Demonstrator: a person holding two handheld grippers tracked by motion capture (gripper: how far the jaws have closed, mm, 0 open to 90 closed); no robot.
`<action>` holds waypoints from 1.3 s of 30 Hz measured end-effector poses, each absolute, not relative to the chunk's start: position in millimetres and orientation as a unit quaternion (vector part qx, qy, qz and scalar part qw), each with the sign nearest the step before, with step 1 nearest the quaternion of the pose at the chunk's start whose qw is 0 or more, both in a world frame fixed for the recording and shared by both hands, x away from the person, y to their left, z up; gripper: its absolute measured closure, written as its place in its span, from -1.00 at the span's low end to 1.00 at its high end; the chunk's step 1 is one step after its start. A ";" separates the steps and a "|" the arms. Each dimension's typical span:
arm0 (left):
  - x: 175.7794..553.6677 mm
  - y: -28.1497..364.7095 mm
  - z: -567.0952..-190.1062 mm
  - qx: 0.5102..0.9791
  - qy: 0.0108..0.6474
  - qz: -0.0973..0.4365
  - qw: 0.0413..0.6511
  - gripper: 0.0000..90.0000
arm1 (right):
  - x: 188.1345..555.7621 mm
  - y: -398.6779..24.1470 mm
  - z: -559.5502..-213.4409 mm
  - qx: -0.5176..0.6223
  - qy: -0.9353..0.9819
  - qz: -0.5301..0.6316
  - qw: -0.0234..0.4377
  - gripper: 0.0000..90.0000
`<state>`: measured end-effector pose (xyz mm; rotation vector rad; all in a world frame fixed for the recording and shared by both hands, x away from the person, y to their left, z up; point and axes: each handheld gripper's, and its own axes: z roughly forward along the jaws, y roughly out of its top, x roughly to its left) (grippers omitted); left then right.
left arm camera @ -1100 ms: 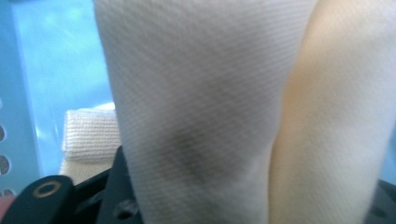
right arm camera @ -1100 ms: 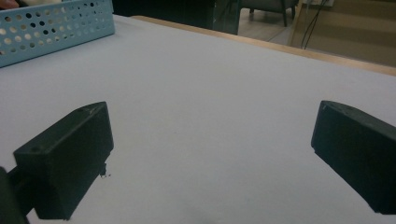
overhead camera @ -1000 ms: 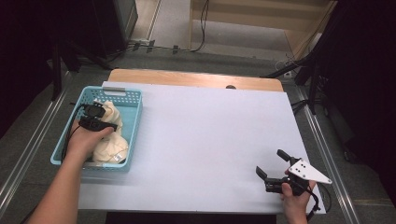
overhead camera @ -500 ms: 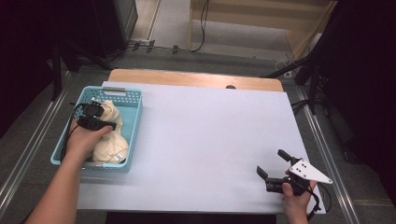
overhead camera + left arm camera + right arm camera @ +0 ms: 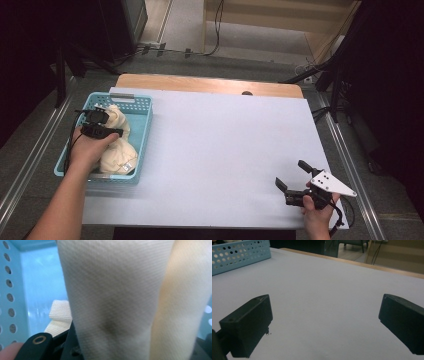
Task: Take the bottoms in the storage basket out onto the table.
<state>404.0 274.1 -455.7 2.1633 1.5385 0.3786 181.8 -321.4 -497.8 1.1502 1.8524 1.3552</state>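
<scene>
Left gripper (image 5: 102, 124) sits inside the blue basket (image 5: 142, 107) at the tabletop's (image 5: 220, 145) left edge, jaws drawn in on a fold of the cream cloth (image 5: 117, 150). In the left gripper view the cloth (image 5: 117, 295) fills the space between the jaws, so read this as a grip on fabric, not on the basket wall. The jaws have just been closing with cloth between them.

Procedure for the step in hand, judged from the layout:
- Confirm the bite holds a thick fold, not a thin edge; a thin edge may slip out.
- Lift straight up until the bundle clears the basket rim, then move right, over the open tabletop.
- Watch for the basket rising with the cloth. If it does, stop & steady it.
- Keep the trailing cable clear of the perforated wall.

Right gripper (image 5: 299, 189) rests low at the tabletop's near right corner, jaws spread wide, nothing between them. The right gripper view looks across bare white surface toward the basket (image 5: 242, 252). It's well apart from the cloth; bring it in once the cloth is on the tabletop.

Markings: no brand, label or readable writing on basket or cloth.
</scene>
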 end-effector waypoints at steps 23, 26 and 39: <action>394.7 276.8 -437.5 0.762 0.550 0.189 0.286 0.40 | 181.5 -322.3 -497.8 0.432 0.690 0.508 0.280 -1.00; 393.2 277.8 -434.5 0.757 0.549 0.196 0.296 0.40 | 181.6 -322.3 -497.9 0.432 0.690 0.509 0.281 -1.00; 389.0 281.0 -424.2 0.734 0.548 0.226 0.331 0.40 | 181.0 -322.4 -497.7 0.434 0.689 0.508 0.281 -1.00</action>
